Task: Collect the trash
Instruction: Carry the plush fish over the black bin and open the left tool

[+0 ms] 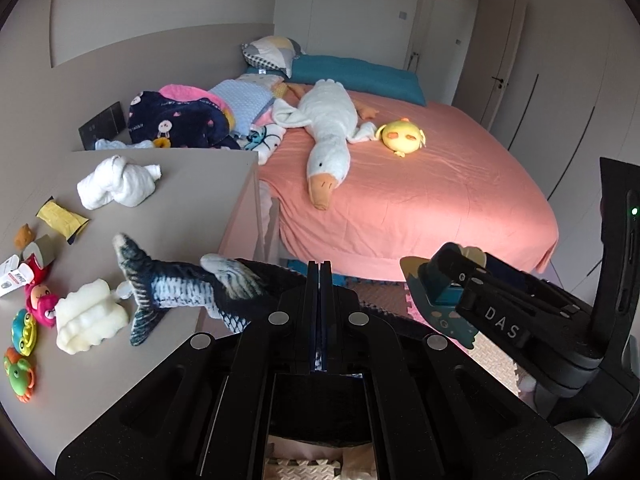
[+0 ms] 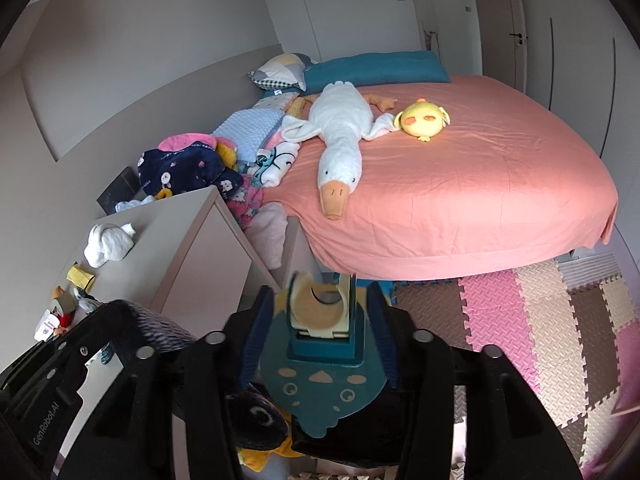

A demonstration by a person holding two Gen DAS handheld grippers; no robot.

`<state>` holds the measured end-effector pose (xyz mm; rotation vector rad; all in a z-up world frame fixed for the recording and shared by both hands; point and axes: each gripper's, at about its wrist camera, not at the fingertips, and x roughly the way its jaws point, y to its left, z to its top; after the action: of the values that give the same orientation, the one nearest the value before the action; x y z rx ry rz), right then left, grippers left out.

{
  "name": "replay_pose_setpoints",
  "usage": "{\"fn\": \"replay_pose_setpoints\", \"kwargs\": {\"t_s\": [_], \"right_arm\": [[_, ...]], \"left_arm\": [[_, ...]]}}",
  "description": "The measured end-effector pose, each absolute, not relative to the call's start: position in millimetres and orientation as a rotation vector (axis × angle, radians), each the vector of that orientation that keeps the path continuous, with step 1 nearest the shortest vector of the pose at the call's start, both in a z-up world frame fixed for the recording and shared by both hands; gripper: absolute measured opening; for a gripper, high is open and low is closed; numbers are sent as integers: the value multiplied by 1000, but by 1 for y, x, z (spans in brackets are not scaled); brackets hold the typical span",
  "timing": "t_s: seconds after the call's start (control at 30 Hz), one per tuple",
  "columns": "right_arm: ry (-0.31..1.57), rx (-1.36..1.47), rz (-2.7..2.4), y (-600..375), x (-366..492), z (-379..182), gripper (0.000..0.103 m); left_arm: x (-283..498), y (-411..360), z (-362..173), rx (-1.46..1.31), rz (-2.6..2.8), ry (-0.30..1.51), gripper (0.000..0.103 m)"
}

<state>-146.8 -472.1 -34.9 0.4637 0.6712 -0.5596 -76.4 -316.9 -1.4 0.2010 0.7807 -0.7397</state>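
My left gripper (image 1: pixel 319 276) is shut on a blue-and-white plush fish (image 1: pixel 180 280), whose tail lies over the edge of the grey cabinet (image 1: pixel 180 208). My right gripper (image 2: pixel 320 300) is shut on a teal toy boat (image 2: pixel 320 384) with a cream cabin; it shows at the right of the left wrist view (image 1: pixel 436 304). On the cabinet top lie a white crumpled tissue (image 1: pixel 116 184), a yellow wrapper (image 1: pixel 60 216), a cream crumpled wad (image 1: pixel 88 316) and a small white box (image 1: pixel 14 276).
Small plastic toys (image 1: pixel 24 332) sit at the cabinet's left edge. A bed with a pink sheet (image 2: pixel 460 184) holds a white goose plush (image 2: pixel 340 140), a yellow chick plush (image 2: pixel 424 120) and piled blankets (image 2: pixel 192 164). Foam puzzle mats (image 2: pixel 540 328) cover the floor.
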Motion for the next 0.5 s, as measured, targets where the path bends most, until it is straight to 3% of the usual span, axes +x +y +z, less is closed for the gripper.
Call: {"fn": "replay_pose_setpoints", "kwargs": {"t_s": [0.03,0.5], "right_arm": [[655,462,-587,-474,-150,-33,76],[626,482,-584,-476,-157,-31,76]], "left_arm": [[-74,-318,-5,212,-722,806,0],[-68,-296,-3,130,-710,832,0]]}}
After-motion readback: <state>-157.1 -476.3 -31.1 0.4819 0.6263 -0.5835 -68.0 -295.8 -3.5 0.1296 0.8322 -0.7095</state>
